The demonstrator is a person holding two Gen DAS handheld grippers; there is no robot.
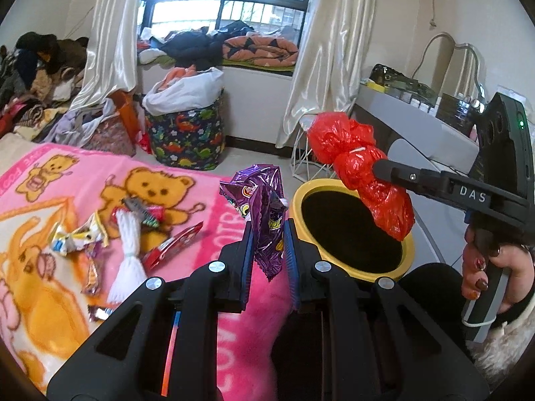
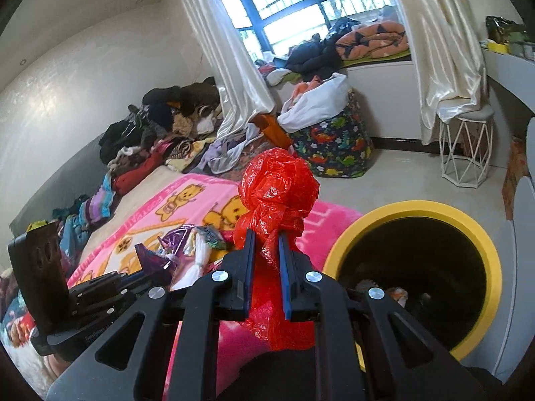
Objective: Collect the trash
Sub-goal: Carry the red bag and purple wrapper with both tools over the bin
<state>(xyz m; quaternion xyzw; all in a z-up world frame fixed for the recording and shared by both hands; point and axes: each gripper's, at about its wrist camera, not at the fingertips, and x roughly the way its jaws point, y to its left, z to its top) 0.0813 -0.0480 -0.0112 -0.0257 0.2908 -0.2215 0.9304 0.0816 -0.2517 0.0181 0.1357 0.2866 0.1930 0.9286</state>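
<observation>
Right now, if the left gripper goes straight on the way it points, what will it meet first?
Probably the yellow-rimmed trash bin: the left gripper, shut on the purple snack wrapper, points at the bin's near left rim. Depth is unclear, so the pink bear blanket's edge may lie closer.

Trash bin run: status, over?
Left gripper shut on purple snack wrapper. Right gripper shut on red plastic bag. Yellow-rimmed bin open, nothing blocking.

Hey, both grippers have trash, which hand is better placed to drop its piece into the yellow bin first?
Right. In the left wrist view, the right gripper holds the red plastic bag over the yellow bin, while the left gripper holds the purple wrapper beside the rim, above the pink blanket.
</observation>
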